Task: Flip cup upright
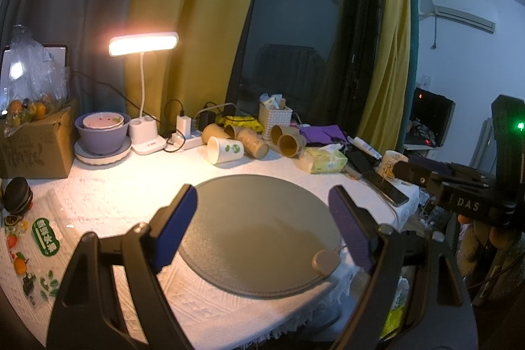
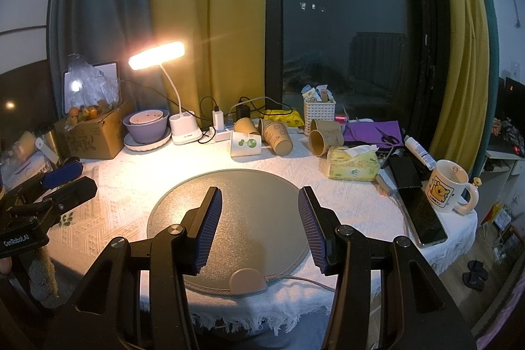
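The white paper cup [image 2: 245, 145] with a green print is seen lying on its side behind the round grey mat [image 2: 229, 212], its open mouth turned toward the lamp side; nothing can be seen inside it. Just beside it, further from the lamp, several brown paper cups [image 2: 279, 135] are tipped over as well (smooth, tapered, printed with small figures). A white lattice basket [image 2: 318, 115] stands behind the mat and is stuffed with small packets. Left of the cups, a lit desk lamp [image 2: 182, 127] with a flexible neck is set next to a lavender bowl [image 2: 146, 128] in which a smaller pale bowl is nested, all on a plate. Right of the mat, a tissue pack [image 2: 352, 168], a dark phone [image 2: 423, 215] and a ceramic mug [image 2: 448, 186] with a bear print are found. A white woven tablecloth [image 2: 115, 186] covers the table.

The left gripper [image 1: 262, 225] is held above the mat with jaws spread wide, gripping nothing. The right gripper [image 2: 259, 225] is likewise held wide apart and empty over the mat.
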`<state>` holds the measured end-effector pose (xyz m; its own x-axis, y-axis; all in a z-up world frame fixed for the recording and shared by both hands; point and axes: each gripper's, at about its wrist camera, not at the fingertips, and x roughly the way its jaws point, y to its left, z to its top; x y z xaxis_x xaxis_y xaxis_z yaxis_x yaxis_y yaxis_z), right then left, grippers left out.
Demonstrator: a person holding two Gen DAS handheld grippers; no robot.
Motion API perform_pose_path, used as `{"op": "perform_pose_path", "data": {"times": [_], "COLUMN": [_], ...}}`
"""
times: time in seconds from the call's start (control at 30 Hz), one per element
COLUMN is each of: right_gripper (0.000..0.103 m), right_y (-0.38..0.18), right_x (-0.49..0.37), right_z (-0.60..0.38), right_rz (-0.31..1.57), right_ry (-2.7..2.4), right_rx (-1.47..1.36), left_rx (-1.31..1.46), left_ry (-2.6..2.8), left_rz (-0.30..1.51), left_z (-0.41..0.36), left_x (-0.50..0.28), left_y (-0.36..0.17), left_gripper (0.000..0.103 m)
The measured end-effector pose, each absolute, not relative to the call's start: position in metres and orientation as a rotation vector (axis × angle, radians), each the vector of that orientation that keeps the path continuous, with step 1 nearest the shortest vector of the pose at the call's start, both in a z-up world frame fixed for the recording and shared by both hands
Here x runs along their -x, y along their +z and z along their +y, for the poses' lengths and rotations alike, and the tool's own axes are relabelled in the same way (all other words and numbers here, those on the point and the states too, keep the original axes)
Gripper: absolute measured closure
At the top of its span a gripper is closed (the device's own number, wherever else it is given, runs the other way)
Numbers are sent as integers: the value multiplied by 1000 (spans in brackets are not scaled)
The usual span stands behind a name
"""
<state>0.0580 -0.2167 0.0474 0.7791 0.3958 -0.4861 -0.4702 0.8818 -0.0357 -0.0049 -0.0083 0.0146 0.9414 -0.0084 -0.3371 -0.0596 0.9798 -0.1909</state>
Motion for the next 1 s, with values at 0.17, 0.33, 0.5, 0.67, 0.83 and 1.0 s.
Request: {"op": "perform_pose_path", "data": {"times": [0.17,0.33,0.5,0.67,0.83,1.0], "right_gripper": [52,52,52,52,52,52], "right_y": [47,41,23,11,2,-1], "right_x": [-59,-66,-87,-110,-136,-167], "right_z": [-218,-215,-207,-203,-198,-197], "right_rz": [490,492,543,585,623,641], "right_ry": [470,465,479,487,499,506], "right_rx": [165,178,188,160,156,147], "left_rx": [199,192,174,167,142,137], "left_ry": [13,-10,-23,-10,5,-7], "left_rz": [341,361,391,421,484,534], "left_z": [-7,-7,-8,-3,0,2], "left_x": [2,-12,-39,-66,-100,-136], "left_y": [14,10,6,4,-4,-10], "left_gripper": [20,20,20,20,20,20]}}
